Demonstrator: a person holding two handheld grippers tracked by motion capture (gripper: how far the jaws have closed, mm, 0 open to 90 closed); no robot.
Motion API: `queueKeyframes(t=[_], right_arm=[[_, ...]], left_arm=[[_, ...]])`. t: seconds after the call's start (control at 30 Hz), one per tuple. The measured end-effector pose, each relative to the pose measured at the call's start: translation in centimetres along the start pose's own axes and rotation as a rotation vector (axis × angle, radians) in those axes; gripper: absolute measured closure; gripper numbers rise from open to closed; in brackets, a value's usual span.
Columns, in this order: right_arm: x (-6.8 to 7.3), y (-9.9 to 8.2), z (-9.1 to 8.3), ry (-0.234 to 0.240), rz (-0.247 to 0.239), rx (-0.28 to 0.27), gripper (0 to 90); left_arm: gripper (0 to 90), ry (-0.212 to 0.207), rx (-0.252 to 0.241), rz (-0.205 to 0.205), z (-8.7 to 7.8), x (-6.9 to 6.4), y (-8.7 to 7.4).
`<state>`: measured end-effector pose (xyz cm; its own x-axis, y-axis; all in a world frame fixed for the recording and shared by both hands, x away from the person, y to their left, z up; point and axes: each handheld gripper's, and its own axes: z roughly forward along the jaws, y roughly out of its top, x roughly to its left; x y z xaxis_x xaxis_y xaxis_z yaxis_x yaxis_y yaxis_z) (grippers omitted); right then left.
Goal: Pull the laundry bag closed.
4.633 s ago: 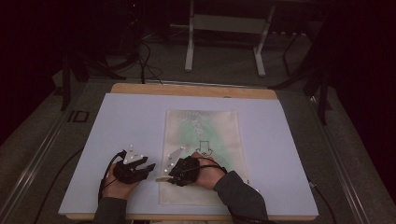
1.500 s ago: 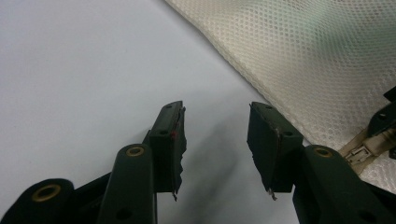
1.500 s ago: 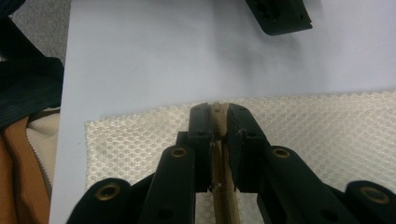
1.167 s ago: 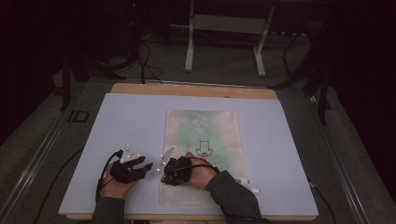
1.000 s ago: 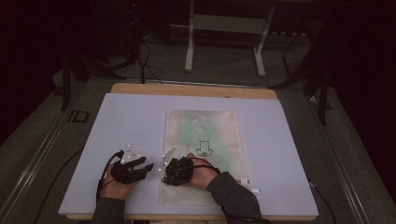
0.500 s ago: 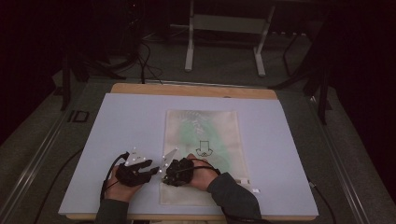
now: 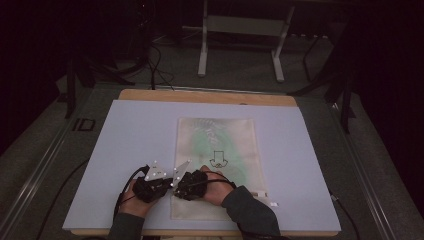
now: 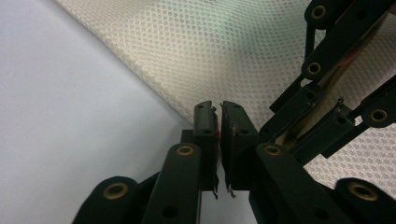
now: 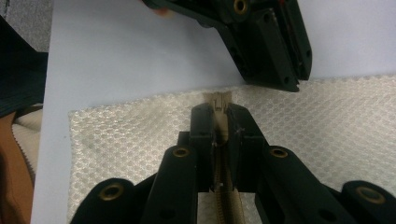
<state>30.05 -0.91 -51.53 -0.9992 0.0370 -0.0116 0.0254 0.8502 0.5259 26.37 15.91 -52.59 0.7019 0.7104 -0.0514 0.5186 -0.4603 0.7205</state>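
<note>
Two grippers are being held close together near the front edge of the table point(image 7: 125, 150), left of its middle, just above the near left corner of a cream mesh bag point(image 7: 220, 160). The bag is lying flat on the pale blue table top, reaching from the middle toward the front edge, with a green tint and a small dark print showing through it. The left gripper point(image 8: 218, 122) is being kept at the bag's left edge with its jaws pressed almost together, only a thin slit between them; whether any mesh is being pinched cannot be told. The right gripper point(image 9: 219, 122) is being held over the mesh with its jaws closed on the beige zipper tab point(image 9: 218, 100), and the zipper point(image 9: 226, 196) is being seen running back between them.
</note>
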Motion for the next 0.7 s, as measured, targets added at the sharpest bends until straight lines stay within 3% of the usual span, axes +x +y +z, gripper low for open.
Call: queueKeyframes(t=[0.7], right_arm=[[0.08, 0.29, 0.07, -0.016, -0.012, 0.006, 82.1]], left_arm=[[86.7, -0.03, 0.026, -0.007, 0.65, -0.2, 0.11]])
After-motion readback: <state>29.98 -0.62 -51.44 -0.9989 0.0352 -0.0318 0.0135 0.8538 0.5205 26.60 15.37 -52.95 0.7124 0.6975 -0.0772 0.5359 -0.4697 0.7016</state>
